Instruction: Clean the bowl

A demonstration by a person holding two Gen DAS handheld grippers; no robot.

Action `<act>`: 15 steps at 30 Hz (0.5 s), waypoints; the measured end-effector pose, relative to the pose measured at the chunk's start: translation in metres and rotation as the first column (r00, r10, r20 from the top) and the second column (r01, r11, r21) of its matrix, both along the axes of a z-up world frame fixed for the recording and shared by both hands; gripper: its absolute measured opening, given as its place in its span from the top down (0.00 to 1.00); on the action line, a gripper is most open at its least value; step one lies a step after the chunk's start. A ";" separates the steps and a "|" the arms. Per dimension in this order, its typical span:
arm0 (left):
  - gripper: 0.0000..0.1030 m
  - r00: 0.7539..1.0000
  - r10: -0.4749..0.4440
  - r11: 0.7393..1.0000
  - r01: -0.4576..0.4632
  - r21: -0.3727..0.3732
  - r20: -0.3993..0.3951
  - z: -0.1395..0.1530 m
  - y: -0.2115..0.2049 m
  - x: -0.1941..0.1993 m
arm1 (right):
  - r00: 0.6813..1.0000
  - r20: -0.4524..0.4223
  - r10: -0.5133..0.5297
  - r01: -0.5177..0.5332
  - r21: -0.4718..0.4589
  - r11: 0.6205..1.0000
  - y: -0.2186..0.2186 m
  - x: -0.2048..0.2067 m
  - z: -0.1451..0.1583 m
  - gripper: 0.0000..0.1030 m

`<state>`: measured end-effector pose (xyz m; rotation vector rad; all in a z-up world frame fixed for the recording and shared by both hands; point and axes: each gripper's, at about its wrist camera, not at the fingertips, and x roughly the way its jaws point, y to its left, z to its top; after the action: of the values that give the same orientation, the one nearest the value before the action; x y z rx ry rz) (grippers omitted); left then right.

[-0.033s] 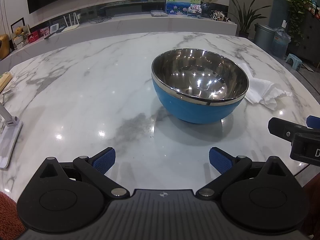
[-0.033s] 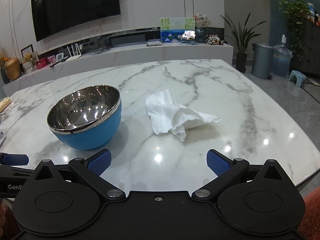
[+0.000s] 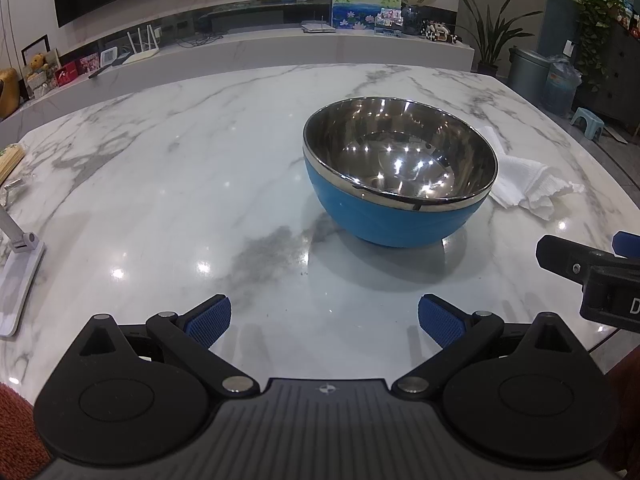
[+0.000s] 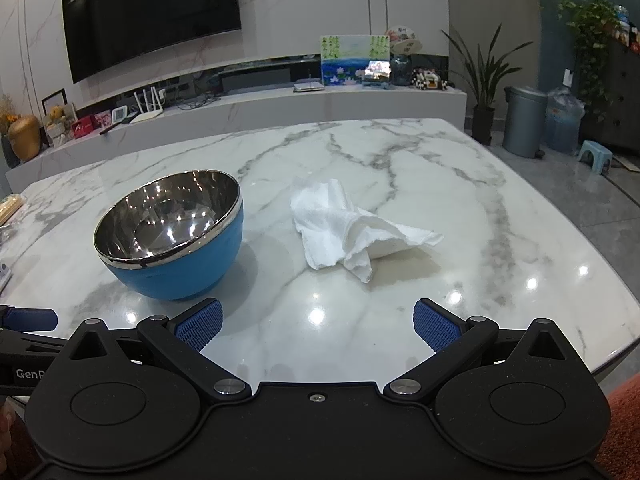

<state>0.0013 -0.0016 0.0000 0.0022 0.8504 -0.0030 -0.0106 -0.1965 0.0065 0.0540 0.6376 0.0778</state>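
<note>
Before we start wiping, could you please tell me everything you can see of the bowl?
The bowl is round and deep, with a blue outer shell, a shiny metal lining and a thin metal rim. It stands upright, opening upward, on the marble table. Its inside looks empty and mirrors the ceiling lights; no dirt is visible. A crumpled white paper towel lies on the table to its right, apart from it in the right wrist view. Neither tool touches it.

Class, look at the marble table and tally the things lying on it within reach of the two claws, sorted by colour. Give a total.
Blue and steel: 1, the bowl
White: 1, the crumpled paper towel
Total: 2
</note>
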 end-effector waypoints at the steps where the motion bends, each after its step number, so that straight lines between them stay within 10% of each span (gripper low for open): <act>1: 0.01 1.000 0.001 1.000 -0.001 0.003 -0.002 0.000 -0.001 0.001 | 1.000 -0.001 0.000 0.000 0.000 1.000 0.000 0.000 0.000 0.01; 15: 0.01 1.000 -0.002 1.000 0.002 -0.006 -0.004 -0.002 0.003 0.001 | 1.000 -0.010 0.002 -0.002 0.000 1.000 0.002 0.001 -0.003 0.01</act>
<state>0.0023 0.0011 -0.0023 -0.0026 0.8542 -0.0076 -0.0097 -0.1950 0.0034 0.0533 0.6475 0.0797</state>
